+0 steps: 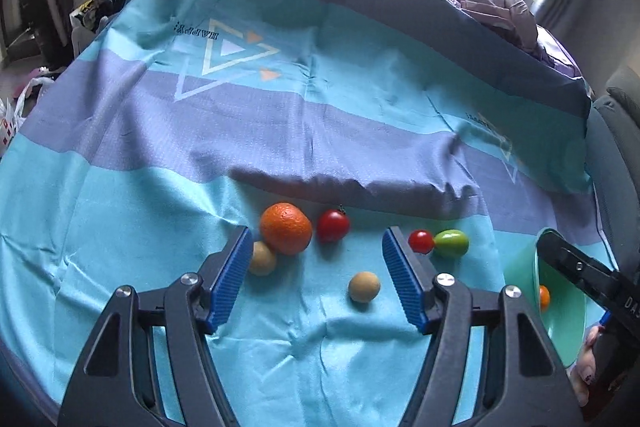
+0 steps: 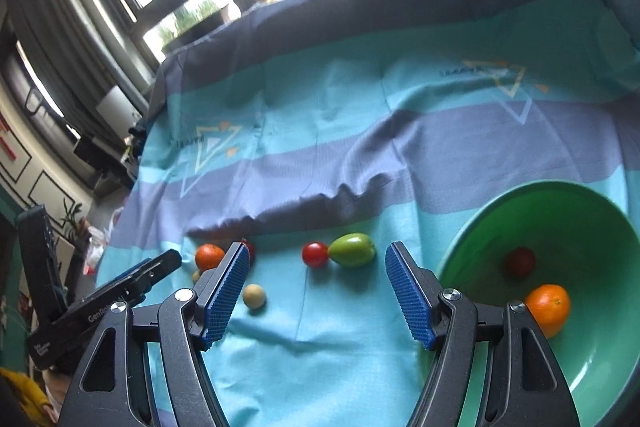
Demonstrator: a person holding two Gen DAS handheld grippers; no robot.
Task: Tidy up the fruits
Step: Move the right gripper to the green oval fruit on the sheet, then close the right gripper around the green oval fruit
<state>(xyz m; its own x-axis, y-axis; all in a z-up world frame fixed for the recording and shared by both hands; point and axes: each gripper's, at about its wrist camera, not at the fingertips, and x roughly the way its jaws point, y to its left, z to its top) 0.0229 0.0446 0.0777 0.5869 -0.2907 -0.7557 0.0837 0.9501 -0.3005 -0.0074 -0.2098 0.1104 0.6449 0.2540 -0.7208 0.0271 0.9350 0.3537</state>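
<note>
Fruits lie on a striped teal bedsheet. My left gripper [image 1: 316, 247] is open and empty above them: a big orange [image 1: 285, 233], a red tomato [image 1: 333, 225], a tan ball [image 1: 262, 258] by its left finger and another tan ball [image 1: 363, 287] between the fingers. A small red tomato [image 1: 421, 241] and a green fruit [image 1: 451, 243] lie to the right. My right gripper [image 2: 318, 263] is open and empty, facing the small tomato [image 2: 315, 254] and green fruit [image 2: 352, 249]. The green bowl [image 2: 592, 347] at its right holds an orange [image 2: 549, 308] and a dark red fruit [image 2: 519, 262].
The sheet [image 1: 280, 131] has a raised fold [image 1: 360, 187] just behind the fruits. A pile of pale bedding [image 1: 500, 11] sits at the far right corner. Windows line the far wall. The other gripper's body [image 2: 104, 307] shows at the left of the right wrist view.
</note>
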